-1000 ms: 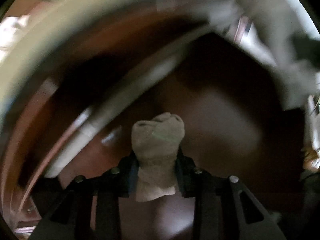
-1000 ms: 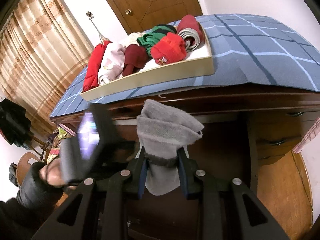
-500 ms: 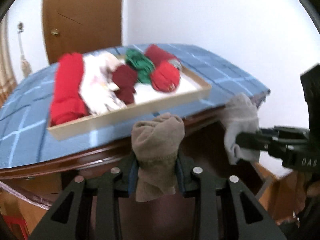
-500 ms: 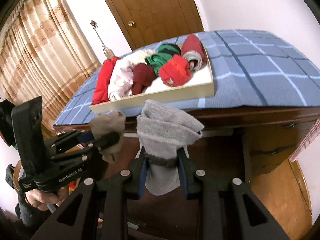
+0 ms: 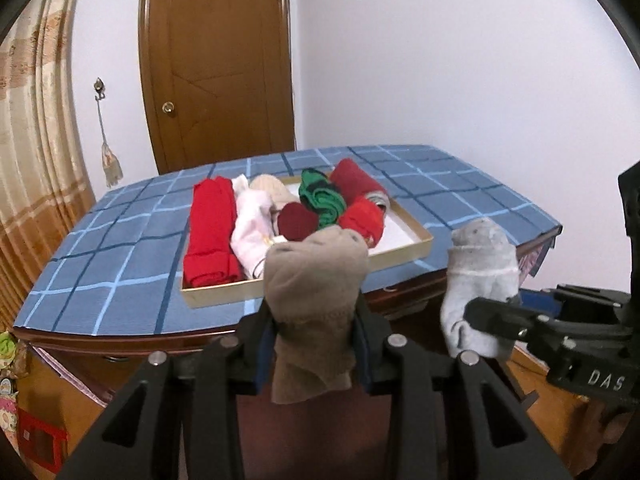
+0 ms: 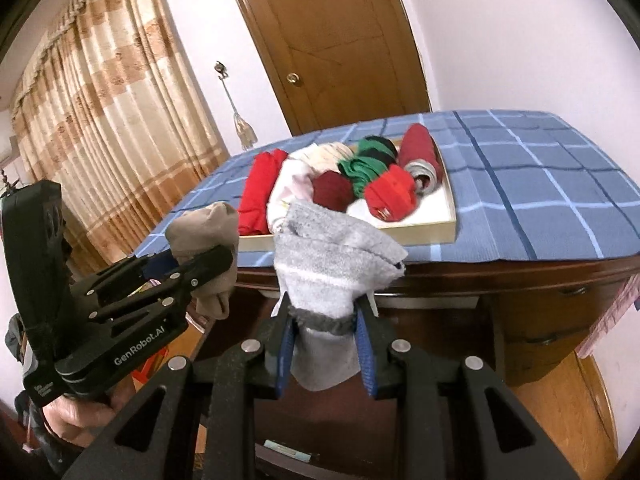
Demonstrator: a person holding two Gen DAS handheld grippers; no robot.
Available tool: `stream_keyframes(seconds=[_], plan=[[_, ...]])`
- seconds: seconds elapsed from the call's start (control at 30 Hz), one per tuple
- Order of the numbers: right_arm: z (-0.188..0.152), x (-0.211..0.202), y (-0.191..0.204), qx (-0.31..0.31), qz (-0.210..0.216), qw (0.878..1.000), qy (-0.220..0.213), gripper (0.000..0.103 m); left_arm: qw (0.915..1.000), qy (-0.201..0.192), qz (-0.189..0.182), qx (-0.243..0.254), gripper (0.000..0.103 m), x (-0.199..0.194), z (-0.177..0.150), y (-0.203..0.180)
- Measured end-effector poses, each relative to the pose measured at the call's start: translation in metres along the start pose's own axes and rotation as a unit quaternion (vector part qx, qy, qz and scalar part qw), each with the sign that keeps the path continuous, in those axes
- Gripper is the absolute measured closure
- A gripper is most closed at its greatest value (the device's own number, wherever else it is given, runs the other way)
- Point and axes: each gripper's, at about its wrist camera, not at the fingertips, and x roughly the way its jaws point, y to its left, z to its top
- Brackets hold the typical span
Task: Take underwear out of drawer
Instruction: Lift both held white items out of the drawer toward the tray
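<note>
Here, left tool (image 5: 316, 340) clamped on brown roll (image 5: 316, 280), right tool (image 6: 325, 344) clamped on grey roll (image 6: 336, 256), tray (image 5: 424, 240) beyond

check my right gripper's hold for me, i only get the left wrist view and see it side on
Observer: The right gripper is shut on the grey roll, with its blue pads pinching a dark band low on the roll.
Operator: is the roll staying tidy
Observer: Not quite: a flap juts out to the right at its top.
Operator: and who's got my left one
Observer: A bare hand grips the handle of the left gripper, which is shut on the brown roll.
</note>
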Motion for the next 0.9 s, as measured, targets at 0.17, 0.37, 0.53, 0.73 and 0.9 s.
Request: stream_keyframes(seconds=[0.17,0.37,0.53,0.73,0.9], plan=[[-0.001,-0.017,0.007,-0.007,0.000,1.000,-0.018,0.073,0.9999,-0.014,-0.006,-0.006,0.070,-0.017,0.000,-0.006],[-0.004,-0.037,0.016,-0.018,-0.004,0.999,-0.039,0.073,0.9996,-0.021,-0.016,-0.011,0.070,-0.032,-0.004,-0.014],[-0.008,-0.051,0.025,-0.030,-0.009,0.998,-0.055,0.073,0.9993,-0.029,-0.017,-0.013,0.070,-0.044,-0.006,-0.018],[-0.010,-0.064,0.031,-0.039,-0.009,0.997,-0.069,0.073,0.9990,-0.041,-0.012,-0.013,0.070,-0.055,-0.006,-0.021],[-0.011,-0.076,0.036,-0.049,-0.017,0.995,-0.086,0.073,0.9987,-0.050,-0.007,-0.008,0.070,-0.061,-0.005,-0.024]])
